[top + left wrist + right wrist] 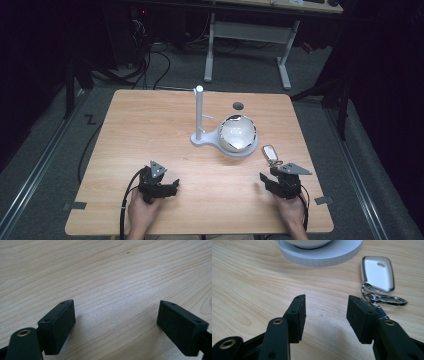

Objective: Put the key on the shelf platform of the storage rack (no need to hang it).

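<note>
A white key fob lies flat on the wooden table, with a metal ring and clip at its near end. My right gripper sits low over the table just short of the fob, open, with only bare wood between its jaws. The clip lies close beside the right-hand jaw in the right gripper view. My left gripper rests near the table's front left, open wide over bare wood.
A white stand with an upright post and a round base holds a white bowl at mid table, just beyond the fob. A dark cable hole sits behind it. Desk legs and cables stand on the floor beyond the table.
</note>
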A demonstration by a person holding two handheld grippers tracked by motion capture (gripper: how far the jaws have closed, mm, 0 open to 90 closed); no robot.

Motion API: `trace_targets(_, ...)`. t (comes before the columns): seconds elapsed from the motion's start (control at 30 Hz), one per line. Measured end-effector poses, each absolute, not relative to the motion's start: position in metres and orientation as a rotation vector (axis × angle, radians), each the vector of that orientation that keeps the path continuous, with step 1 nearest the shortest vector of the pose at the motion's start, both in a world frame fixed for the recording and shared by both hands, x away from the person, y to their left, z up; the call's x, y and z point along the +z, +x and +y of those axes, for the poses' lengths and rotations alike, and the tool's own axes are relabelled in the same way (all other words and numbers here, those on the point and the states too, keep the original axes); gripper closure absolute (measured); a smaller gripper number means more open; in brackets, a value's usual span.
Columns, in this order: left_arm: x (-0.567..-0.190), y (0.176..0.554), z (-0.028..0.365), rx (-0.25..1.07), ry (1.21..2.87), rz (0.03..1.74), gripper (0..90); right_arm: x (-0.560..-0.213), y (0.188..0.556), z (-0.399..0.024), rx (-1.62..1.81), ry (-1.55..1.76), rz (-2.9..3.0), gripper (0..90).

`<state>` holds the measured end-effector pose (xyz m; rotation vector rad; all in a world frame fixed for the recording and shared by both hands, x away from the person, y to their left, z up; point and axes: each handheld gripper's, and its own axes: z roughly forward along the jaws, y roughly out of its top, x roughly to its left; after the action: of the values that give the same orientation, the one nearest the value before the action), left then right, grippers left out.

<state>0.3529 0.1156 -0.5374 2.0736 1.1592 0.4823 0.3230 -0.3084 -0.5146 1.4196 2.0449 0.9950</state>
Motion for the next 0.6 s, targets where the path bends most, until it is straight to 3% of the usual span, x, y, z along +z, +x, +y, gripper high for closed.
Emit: trace_targets(0.6, -0.537, 0.353, 0.115, 0.483, 2.072, 1.16, 15.5, -0.507, 0.334, -0.336, 0.934, 1.464, 1.949, 52.7)
